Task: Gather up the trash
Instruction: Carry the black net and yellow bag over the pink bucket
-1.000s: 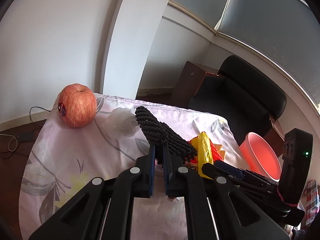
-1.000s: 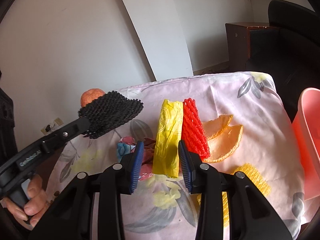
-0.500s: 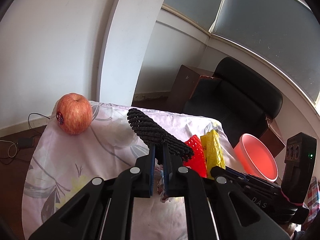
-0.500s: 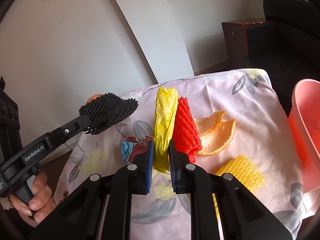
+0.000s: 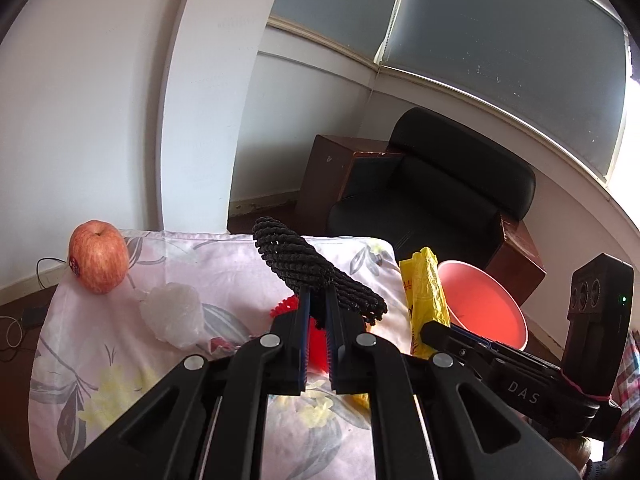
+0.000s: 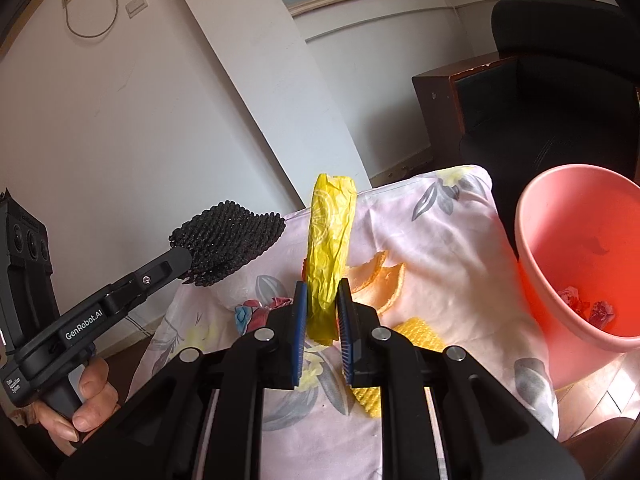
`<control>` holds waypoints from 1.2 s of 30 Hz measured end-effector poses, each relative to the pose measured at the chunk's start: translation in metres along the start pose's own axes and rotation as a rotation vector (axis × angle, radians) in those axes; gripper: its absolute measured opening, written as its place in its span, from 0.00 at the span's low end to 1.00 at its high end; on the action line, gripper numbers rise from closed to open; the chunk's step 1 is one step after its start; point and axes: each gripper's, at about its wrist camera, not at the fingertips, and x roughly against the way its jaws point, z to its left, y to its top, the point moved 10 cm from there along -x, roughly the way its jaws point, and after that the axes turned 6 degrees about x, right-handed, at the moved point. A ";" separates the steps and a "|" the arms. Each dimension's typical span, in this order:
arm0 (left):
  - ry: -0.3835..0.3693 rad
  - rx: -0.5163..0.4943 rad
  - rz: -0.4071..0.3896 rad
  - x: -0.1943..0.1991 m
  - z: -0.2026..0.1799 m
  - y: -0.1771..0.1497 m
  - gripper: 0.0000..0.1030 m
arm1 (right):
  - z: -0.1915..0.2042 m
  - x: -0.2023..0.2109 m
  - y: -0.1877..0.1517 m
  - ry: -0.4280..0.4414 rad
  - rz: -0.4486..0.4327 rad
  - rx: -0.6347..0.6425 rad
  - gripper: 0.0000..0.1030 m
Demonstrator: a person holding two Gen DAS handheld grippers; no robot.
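My left gripper (image 5: 316, 304) is shut on a black foam net (image 5: 308, 268) and holds it above the table; the net also shows in the right wrist view (image 6: 228, 236). My right gripper (image 6: 322, 296) is shut on a yellow plastic wrapper (image 6: 330, 240), lifted upright off the cloth; it also shows in the left wrist view (image 5: 424, 292). A pink bin (image 6: 580, 256) stands at the table's right edge with a few scraps inside. On the cloth lie a red foam net (image 5: 312, 344), orange peels (image 6: 380, 276), a yellow foam net (image 6: 416, 332) and a colourful wrapper (image 6: 256, 312).
A red apple (image 5: 98, 256) and a white crumpled foam piece (image 5: 172, 316) sit at the table's far left. The floral tablecloth (image 6: 452, 240) covers the table. A black armchair (image 5: 436, 196) and a brown wooden cabinet (image 5: 328, 176) stand beyond it.
My right gripper closed on the yellow wrapper and lifted it off the cloth, towards the pink bin. My left gripper rose a little with the black net.
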 end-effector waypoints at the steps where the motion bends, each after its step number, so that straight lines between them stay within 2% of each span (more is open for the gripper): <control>1: -0.005 -0.007 0.003 -0.002 -0.006 0.000 0.06 | -0.004 0.004 0.001 -0.004 -0.008 -0.007 0.15; 22: -0.182 -0.161 0.119 -0.056 -0.149 -0.021 0.06 | -0.141 0.060 0.005 -0.206 -0.125 -0.184 0.15; 36: -0.200 -0.254 0.221 -0.112 -0.206 -0.055 0.06 | -0.204 0.066 -0.006 -0.315 -0.113 -0.238 0.15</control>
